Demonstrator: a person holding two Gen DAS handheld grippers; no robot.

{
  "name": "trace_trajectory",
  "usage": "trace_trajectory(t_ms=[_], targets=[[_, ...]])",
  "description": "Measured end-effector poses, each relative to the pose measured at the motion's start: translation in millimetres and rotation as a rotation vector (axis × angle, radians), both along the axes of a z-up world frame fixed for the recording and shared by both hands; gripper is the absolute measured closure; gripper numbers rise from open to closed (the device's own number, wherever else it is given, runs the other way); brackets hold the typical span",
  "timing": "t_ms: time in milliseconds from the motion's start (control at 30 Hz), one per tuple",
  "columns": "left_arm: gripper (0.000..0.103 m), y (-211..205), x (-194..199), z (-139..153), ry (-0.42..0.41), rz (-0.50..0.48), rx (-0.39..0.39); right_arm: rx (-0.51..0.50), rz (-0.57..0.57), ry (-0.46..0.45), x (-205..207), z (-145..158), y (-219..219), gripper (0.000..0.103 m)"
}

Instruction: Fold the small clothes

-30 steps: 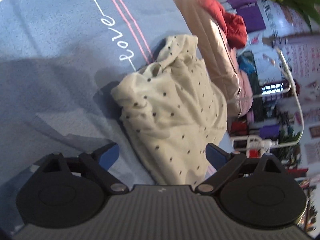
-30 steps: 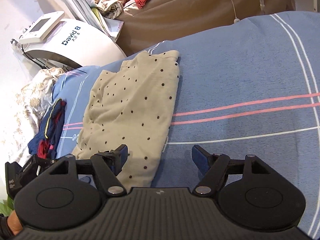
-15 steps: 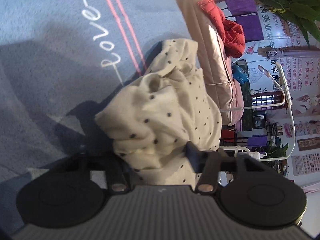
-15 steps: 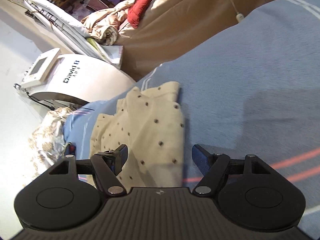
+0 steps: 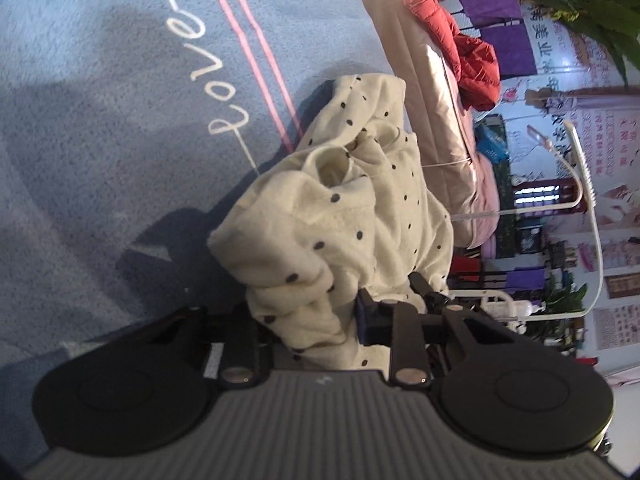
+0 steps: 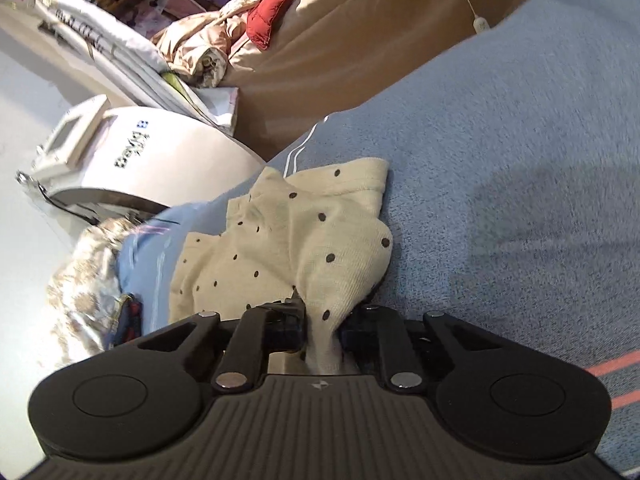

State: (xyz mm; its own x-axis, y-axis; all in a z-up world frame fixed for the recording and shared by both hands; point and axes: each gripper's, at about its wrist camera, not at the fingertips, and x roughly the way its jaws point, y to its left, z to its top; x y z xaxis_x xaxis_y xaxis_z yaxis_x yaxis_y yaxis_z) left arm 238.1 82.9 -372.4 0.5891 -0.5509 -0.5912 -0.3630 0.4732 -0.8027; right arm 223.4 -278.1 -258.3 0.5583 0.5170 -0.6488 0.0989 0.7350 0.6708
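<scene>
Cream garment [image 5: 328, 216] (black polka dots); blue blanket [image 5: 100, 100], pink stripes.

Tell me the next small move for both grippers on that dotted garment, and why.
Probably lift both ends together and draw them apart. The left gripper and right gripper are each closing on a bunched edge of the cream polka-dot garment, which lies crumpled on the blue bedspread; it needs spreading flat before any fold.

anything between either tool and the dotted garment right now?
No. In each wrist view the cream dotted garment already sits between the closing jaws of that tool: left tool, right tool. Only bunched fabric is there, on the blue blanket; nothing else intervenes.
</scene>
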Motion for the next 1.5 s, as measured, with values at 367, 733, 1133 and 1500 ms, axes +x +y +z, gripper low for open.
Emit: trace_trajectory(t_ms=[367,733,1133,1500], targets=[[0.080,-45,19,89,0.028,-0.096,-0.171,-0.237,0.056,-0.054,-27,122,-13,0.083],[0.079,-251,21,170,-0.065,-0.414,-0.352,-0.400,-0.153,-0.099,-136,264,-197,0.083],[0.077,-516,-84,132,0.154,-0.500,-0.283,-0.605,-0.083,0.197,-137,243,-399,0.082],[0.016,-507,-114,156,0.041,-0.657,0.049,-0.913,-0.125,-0.110,-207,214,-418,0.003]])
